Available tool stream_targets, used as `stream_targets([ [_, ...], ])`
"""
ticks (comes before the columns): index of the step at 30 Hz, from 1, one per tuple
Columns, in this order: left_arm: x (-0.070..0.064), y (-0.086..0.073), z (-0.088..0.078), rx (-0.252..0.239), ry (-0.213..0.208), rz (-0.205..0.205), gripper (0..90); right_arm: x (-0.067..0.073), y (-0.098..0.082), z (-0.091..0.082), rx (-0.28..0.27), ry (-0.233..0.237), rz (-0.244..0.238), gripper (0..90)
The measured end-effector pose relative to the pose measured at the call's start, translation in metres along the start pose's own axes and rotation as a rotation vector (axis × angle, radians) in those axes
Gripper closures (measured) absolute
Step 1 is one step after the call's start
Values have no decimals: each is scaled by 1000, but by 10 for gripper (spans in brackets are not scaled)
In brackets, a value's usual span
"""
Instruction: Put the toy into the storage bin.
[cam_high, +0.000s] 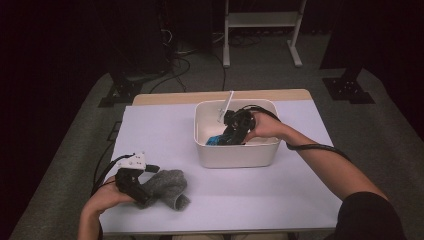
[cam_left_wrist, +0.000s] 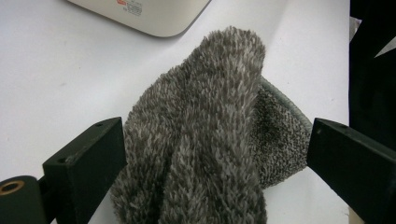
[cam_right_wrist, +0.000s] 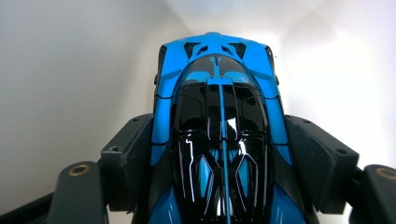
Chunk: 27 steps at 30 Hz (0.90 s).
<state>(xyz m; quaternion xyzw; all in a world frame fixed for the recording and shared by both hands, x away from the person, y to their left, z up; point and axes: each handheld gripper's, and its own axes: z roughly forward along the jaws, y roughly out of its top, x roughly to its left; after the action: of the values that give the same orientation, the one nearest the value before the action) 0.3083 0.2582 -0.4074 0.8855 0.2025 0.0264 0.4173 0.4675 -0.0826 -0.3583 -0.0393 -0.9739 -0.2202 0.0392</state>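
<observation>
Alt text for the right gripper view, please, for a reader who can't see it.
A glossy blue and black toy car sits nose-away between the right claw's two black jaws, which close against its sides. Behind it rise the plain white walls of a bin.

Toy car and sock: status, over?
Right gripper shut on blue toy car inside white bin. Left gripper open around grey sock on table. Nothing in the way.
</observation>
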Motion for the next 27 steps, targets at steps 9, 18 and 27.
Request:
stream_targets([
  [9,-1,1,1,2,-2,4,38,1,1,-3,-38,10,-1,291],
  [18,-2,3,1,0,-3,15,38,1,3,-6,-41,5,11,270],
  [27,-3,1,0,-2,2,16,38,0,4,-22,-90,0,26,263],
])
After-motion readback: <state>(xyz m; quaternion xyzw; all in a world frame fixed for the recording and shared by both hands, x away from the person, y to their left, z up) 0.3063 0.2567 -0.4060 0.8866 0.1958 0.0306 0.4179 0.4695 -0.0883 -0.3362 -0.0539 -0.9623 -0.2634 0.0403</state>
